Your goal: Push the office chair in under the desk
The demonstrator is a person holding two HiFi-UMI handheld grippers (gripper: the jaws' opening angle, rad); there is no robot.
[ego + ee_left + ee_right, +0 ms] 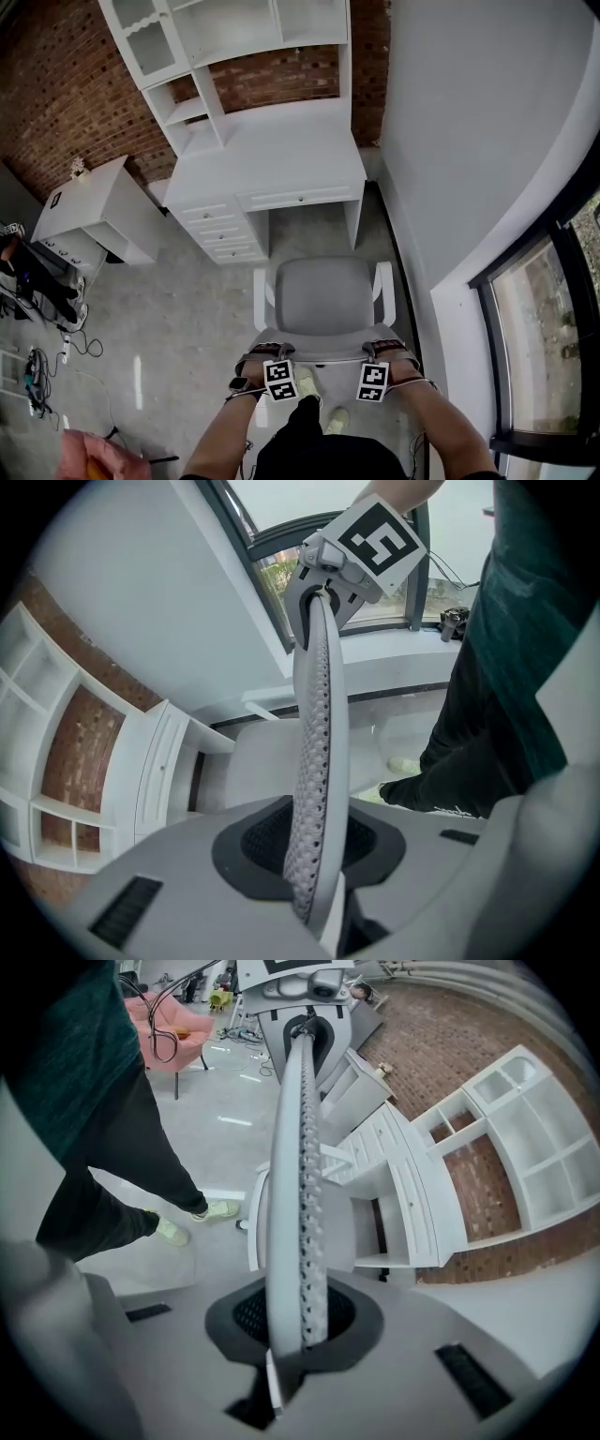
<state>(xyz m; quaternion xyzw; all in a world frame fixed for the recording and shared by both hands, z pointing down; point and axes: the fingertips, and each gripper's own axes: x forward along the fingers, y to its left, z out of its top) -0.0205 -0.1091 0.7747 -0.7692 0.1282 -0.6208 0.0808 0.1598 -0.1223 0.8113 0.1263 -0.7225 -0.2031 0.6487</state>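
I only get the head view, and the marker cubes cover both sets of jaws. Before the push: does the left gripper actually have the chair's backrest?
Observer: Yes. The left gripper is shut on the backrest, whose top rim sits deep between its jaws.
Operator: And the right?
Observer: The right gripper is shut on the same rim.
Operator: What is that rim like?
Observer: A smooth white frame with perforated mesh on one face.
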